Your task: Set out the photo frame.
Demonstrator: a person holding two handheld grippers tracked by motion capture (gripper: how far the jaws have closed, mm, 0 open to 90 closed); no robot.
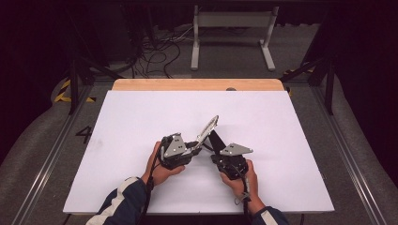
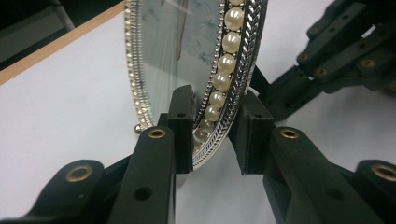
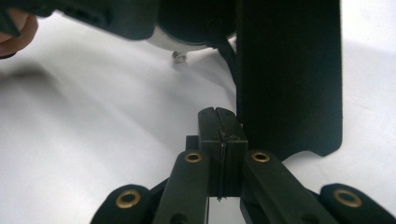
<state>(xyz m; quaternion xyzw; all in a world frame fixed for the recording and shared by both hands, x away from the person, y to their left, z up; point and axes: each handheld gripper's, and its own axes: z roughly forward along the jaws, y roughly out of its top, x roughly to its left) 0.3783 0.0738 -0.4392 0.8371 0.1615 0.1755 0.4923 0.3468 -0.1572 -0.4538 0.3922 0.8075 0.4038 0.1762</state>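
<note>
An oval picture frame (image 1: 208,127) with a silver rim and a row of pearls (image 2: 233,42) stands tilted on the white table top (image 1: 141,117). My left gripper (image 1: 199,143) (image 2: 212,135) is shut on the frame's lower rim, one jaw on the glass face and the other on the back. A black easel stand (image 1: 216,140) (image 3: 289,70) juts from the frame's back. My right gripper (image 1: 218,151) (image 3: 219,116) sits just beside that stand with its jaws pressed together and nothing between them. The right gripper's body (image 2: 345,51) shows behind the frame.
The table's wooden far edge (image 1: 197,84) runs along the back. Beyond it on the floor are a white metal stand (image 1: 232,28) and loose cables (image 1: 155,54). Metal rails (image 1: 349,154) flank the table. White surface lies bare on all sides of the hands.
</note>
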